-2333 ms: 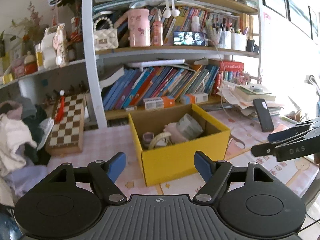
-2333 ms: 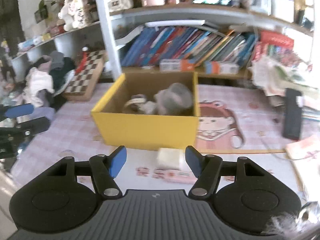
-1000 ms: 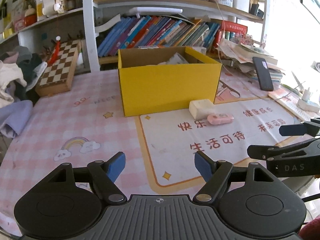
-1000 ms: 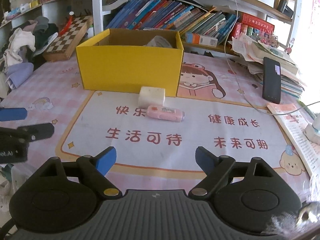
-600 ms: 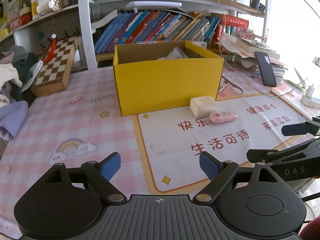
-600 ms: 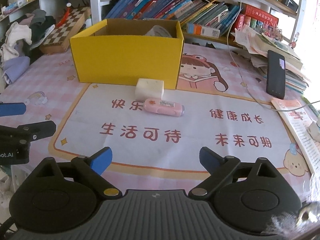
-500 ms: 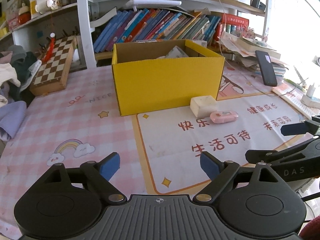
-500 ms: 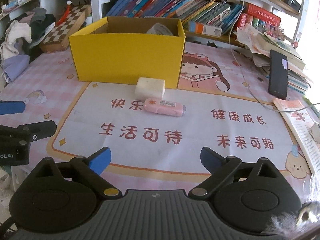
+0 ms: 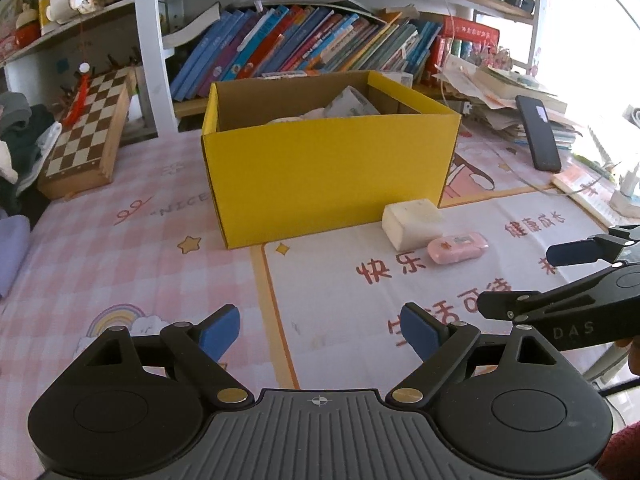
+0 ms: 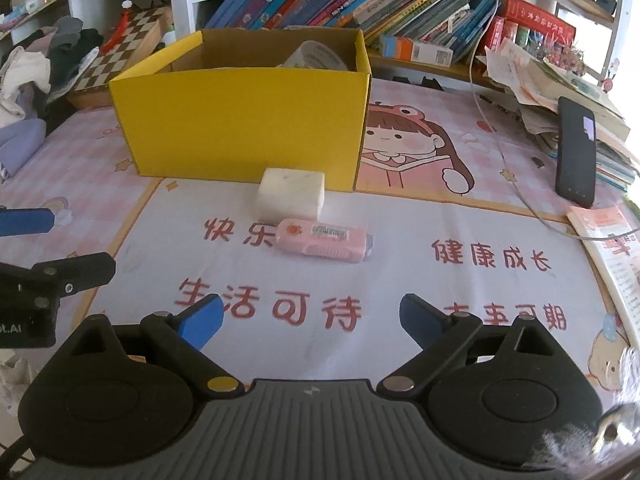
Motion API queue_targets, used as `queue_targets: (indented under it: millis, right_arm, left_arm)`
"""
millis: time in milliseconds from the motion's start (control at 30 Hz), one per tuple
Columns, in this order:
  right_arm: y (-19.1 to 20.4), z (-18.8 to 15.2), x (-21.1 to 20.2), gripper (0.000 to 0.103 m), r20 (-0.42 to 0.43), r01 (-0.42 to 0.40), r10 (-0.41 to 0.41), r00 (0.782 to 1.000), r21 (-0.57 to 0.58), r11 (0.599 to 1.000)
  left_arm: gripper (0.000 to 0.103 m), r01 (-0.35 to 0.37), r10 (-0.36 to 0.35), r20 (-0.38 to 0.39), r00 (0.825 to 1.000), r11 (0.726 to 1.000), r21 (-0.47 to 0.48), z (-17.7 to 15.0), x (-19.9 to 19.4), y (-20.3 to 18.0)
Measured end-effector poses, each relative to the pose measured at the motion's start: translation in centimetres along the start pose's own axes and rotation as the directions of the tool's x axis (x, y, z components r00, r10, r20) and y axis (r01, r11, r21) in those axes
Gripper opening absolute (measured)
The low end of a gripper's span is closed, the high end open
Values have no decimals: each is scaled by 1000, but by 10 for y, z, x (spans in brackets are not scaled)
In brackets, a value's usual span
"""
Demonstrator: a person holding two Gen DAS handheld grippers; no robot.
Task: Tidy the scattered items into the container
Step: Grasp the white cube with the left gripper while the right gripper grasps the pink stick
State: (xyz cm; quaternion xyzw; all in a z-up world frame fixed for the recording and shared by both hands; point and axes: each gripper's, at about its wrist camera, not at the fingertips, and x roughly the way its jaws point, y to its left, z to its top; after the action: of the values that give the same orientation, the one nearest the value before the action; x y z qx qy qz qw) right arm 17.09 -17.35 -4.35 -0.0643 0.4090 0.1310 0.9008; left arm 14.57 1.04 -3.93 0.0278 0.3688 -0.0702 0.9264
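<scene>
A yellow cardboard box (image 9: 328, 176) (image 10: 240, 124) stands open-topped on the pink mat, with a roll of tape and other items inside. A white rectangular block (image 9: 412, 218) (image 10: 290, 194) lies against its front wall. Just before the block lies a pink oblong case (image 9: 458, 247) (image 10: 324, 242). My left gripper (image 9: 320, 324) hovers open over the mat short of the box, empty. My right gripper (image 10: 310, 314) points at the pink case from a short way back; its jaws are wide and closing a little, with nothing between them. Each gripper shows at the edge of the other's view.
A chessboard (image 9: 86, 136) leans at the back left beside a heap of clothes (image 10: 24, 72). A black phone (image 10: 574, 152) rests on stacked papers at the right, with a cable and a booklet (image 10: 612, 236) nearby. Bookshelves stand behind the box.
Both grippers have come forward and lower toward the box and the two items, which now look larger. Both pairs of jaws stand wider than a second ago.
</scene>
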Motion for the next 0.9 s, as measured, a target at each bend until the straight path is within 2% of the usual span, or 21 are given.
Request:
queue_targets:
  millis: [367,667,833,900]
  right_arm:
    - [-13,22,31,96,-45,-51,50,998,-27,998]
    - [-29,39,59,94,-75,-85,86,993,21,996]
    - [-27,43,71,88,-94,-110,109,990,-10,994]
    - [-27,44,76,82,-104,-110,107,989,-30,993]
  left_arm:
    - [90,-15,15,-24,1000,1000,-3,19,26,-4]
    - [90,-75,76,-33,997,997,8,32,34,-6]
    - [89,-93,94,-40,995,996,11,35,38,-8]
    - [89,-90,91,-40,995,996,20,37,40,-10]
